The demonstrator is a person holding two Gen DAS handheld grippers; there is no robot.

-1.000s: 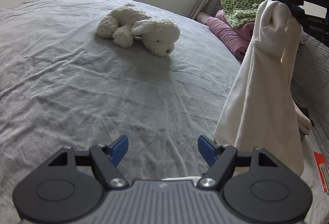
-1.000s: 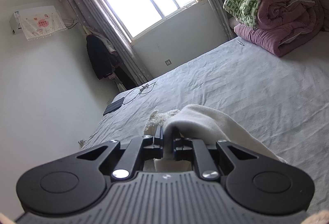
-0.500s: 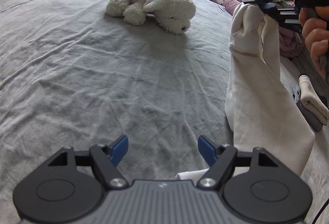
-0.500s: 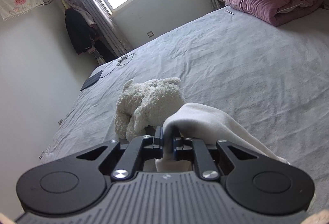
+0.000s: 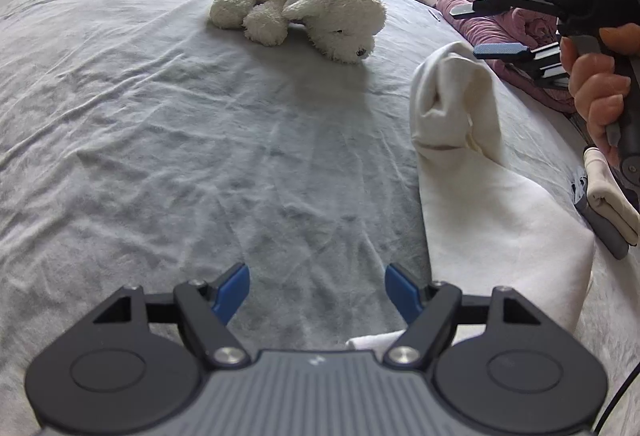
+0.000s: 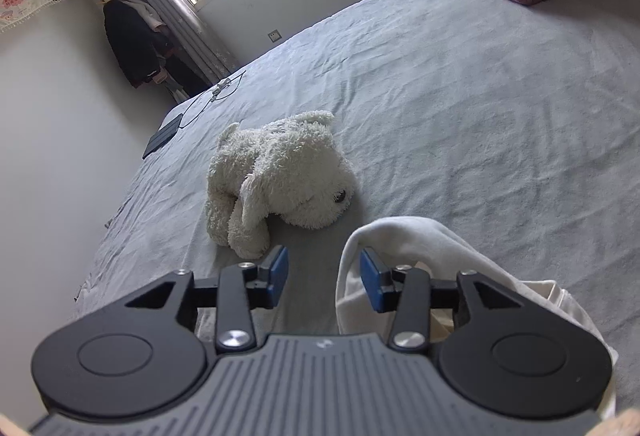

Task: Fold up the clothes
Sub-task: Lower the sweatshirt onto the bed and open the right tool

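- Judging by how the cream garment point(image 5: 480, 195) is lying, the folding is barely getting going: it's sitting in a long, bunched strip on the grey bed point(image 5: 160, 115) with one end humped up, and no neat fold is showing anywhere.
- Nothing is gripping it right now. The right gripper point(image 6: 323, 278) is hanging with its blue pads spread apart, and from the left wrist view it's hovering just above the humped end without touching.
- In the right wrist view the cloth is bulging up around the right-hand pad point(image 6: 370, 280). It's draping against it or just past it; I can't tell which, but it isn't pinched.
- The left gripper point(image 5: 318, 294) is also sitting wide open, low over the bedsheet, with bare sheet between its pads. The near end of the garment is lying just to its right, and a little white corner is peeking out under the right-hand finger.
- So what's left is basically everything: spreading it flat, then making the folds.
- A white plush dog point(image 5: 304, 15) is lying further up the bed, well apart from the cloth, so it isn't getting in the way.
- A couple of rolled items point(image 5: 612, 203) are sitting off at the right edge; can't tell what they are.
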